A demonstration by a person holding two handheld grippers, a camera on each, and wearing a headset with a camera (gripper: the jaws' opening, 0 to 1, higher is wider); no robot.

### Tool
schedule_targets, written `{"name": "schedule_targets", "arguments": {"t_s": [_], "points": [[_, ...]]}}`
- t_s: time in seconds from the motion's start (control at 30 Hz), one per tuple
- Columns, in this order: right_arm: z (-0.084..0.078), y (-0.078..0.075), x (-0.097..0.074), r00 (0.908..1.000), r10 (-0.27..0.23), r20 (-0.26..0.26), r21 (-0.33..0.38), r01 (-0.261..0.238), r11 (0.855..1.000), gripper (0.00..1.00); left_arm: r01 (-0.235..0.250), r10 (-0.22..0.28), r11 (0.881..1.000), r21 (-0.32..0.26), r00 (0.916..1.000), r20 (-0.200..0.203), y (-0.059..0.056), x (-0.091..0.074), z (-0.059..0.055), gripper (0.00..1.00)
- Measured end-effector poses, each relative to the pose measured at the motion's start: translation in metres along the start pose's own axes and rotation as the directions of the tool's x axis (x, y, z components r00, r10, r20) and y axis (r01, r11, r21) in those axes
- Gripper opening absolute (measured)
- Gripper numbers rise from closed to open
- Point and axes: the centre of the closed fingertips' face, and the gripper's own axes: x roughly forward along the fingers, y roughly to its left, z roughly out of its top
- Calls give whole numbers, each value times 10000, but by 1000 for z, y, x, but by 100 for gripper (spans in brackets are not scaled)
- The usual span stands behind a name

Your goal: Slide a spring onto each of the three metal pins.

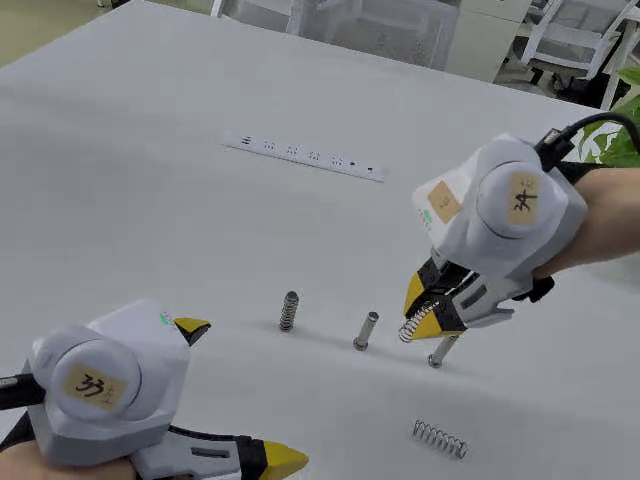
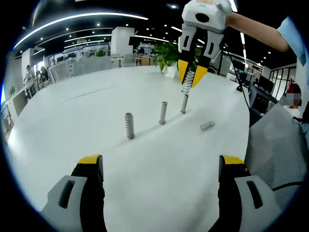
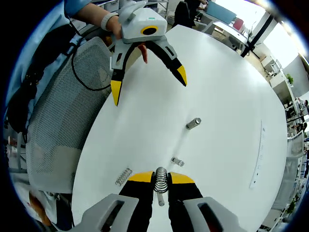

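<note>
Three metal pins stand in a row on the white table (image 1: 150, 200). The left pin (image 1: 289, 311) wears a spring. The middle pin (image 1: 366, 331) is bare. Over the right pin (image 1: 440, 350) my right gripper (image 1: 424, 310) is shut on a spring (image 1: 411, 326), whose lower end hangs just above and beside the pin top. In the right gripper view that held spring (image 3: 161, 176) sits over the pin (image 3: 160, 199). A loose spring (image 1: 440, 439) lies flat nearer me. My left gripper (image 1: 235, 392) is open at the near left, holding nothing.
A white power strip (image 1: 305, 156) lies farther back on the table. White chairs (image 1: 580, 40) and a green plant (image 1: 620, 135) stand beyond the far right edge. A mesh office chair (image 3: 63, 125) is by the table's side.
</note>
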Motion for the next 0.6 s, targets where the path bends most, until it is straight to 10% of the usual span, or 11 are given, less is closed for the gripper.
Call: {"name": "schedule_targets", "arguments": {"t_s": [0.6], "points": [[0, -27, 17, 9994, 101, -342, -327, -112, 9994, 7, 65, -66, 10000, -56, 9999, -77, -1, 0, -2, 98]]}}
